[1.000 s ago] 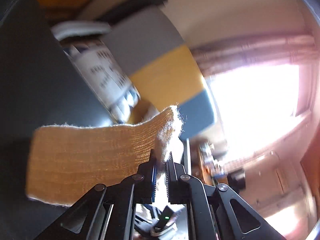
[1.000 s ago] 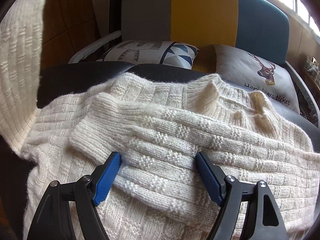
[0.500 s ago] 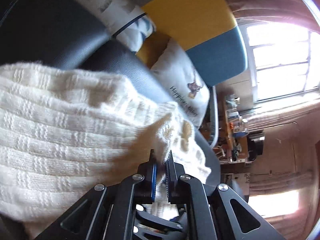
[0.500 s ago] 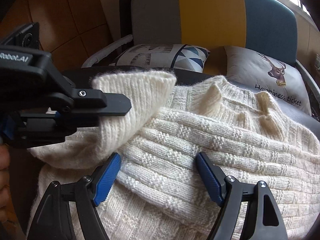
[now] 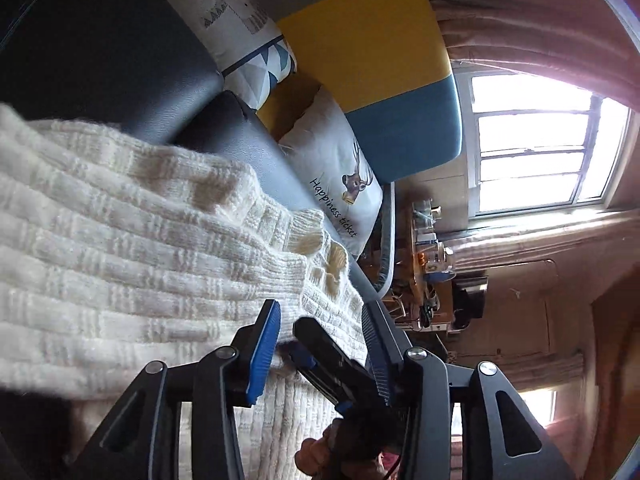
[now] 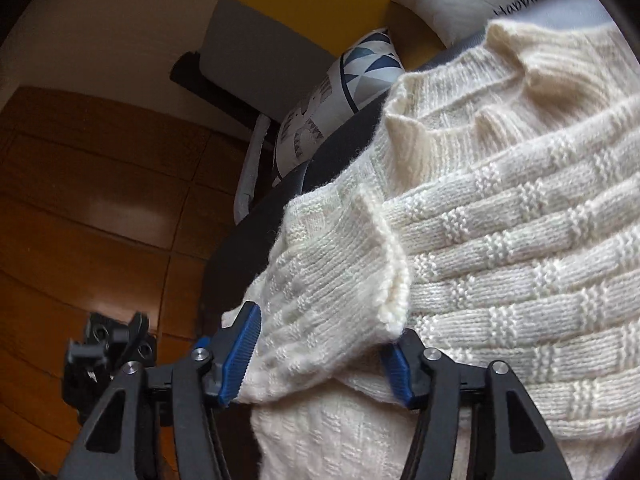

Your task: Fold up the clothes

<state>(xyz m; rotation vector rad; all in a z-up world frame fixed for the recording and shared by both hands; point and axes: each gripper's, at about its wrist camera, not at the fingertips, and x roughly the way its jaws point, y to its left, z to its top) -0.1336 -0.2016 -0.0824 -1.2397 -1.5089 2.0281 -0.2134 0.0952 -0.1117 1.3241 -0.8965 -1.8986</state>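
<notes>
A cream knit sweater (image 5: 120, 248) lies on a dark padded surface (image 5: 100, 52), with a sleeve laid across its body. My left gripper (image 5: 320, 332) is open just above the sweater and holds nothing. One finger of the right gripper (image 5: 324, 352) shows between its jaws. In the right wrist view the sweater (image 6: 500, 240) fills the right side. My right gripper (image 6: 320, 344) is open with the sleeve cuff (image 6: 340, 280) lying between its fingers.
A grey, yellow and blue sofa back (image 5: 380, 60) stands behind with a patterned pillow (image 5: 236, 28) and a deer pillow (image 5: 340, 184). A bright window (image 5: 540, 152) and a cluttered shelf (image 5: 428, 264) are to the right. Wooden floor (image 6: 100, 208) lies left.
My left gripper has laid the sleeve over the sweater's body and opened, letting it go. The right gripper has tilted and moved to the cuff, still open.
</notes>
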